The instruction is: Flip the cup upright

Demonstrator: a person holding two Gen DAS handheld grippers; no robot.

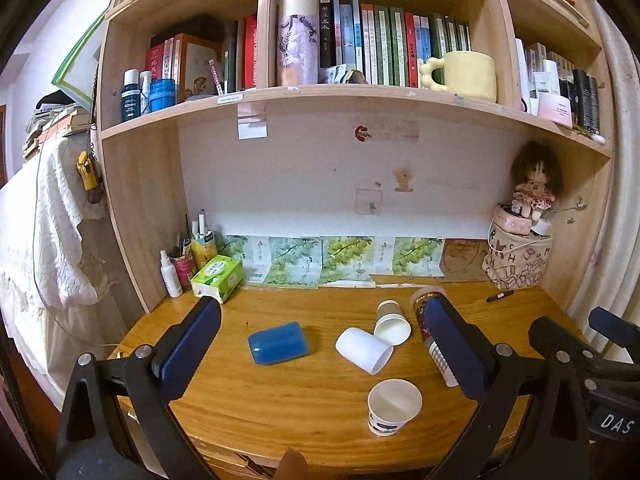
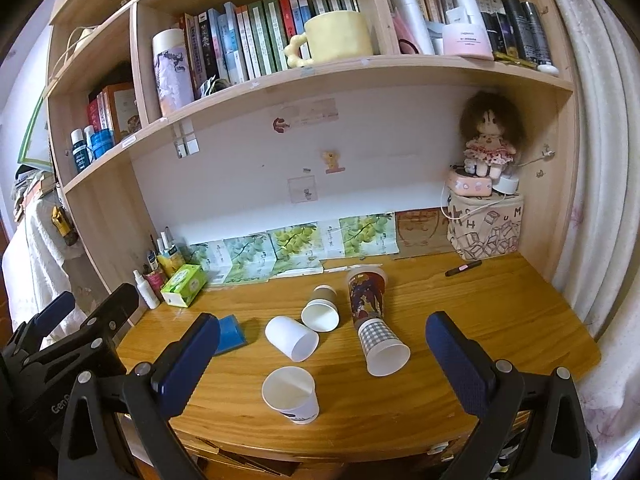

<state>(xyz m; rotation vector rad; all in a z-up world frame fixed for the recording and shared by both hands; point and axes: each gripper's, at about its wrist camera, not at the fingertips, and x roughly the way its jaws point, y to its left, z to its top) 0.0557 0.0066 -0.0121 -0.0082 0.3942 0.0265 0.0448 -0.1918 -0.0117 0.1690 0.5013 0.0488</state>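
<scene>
Several cups are on the wooden desk [image 1: 280,404]. A blue cup [image 1: 278,343] lies on its side at the left; it also shows in the right wrist view [image 2: 230,334], partly behind a finger. A white cup [image 1: 364,350] [image 2: 291,338] and a brown-sleeved paper cup [image 1: 391,322] [image 2: 321,309] lie on their sides mid-desk. A checked white cup [image 2: 380,346] lies nested with a patterned tall cup [image 2: 366,290]. One white paper cup [image 1: 394,406] [image 2: 290,394] stands upright near the front edge. My left gripper [image 1: 320,348] and right gripper [image 2: 322,354] are open, empty, held above the desk's front.
A green tissue box [image 1: 218,278], a spray bottle [image 1: 171,274] and a pen holder [image 1: 182,264] stand at the back left. A patterned bag [image 2: 486,232] with a doll [image 2: 488,142] sits back right. A marker [image 2: 463,268] lies nearby. Shelves with books hang above.
</scene>
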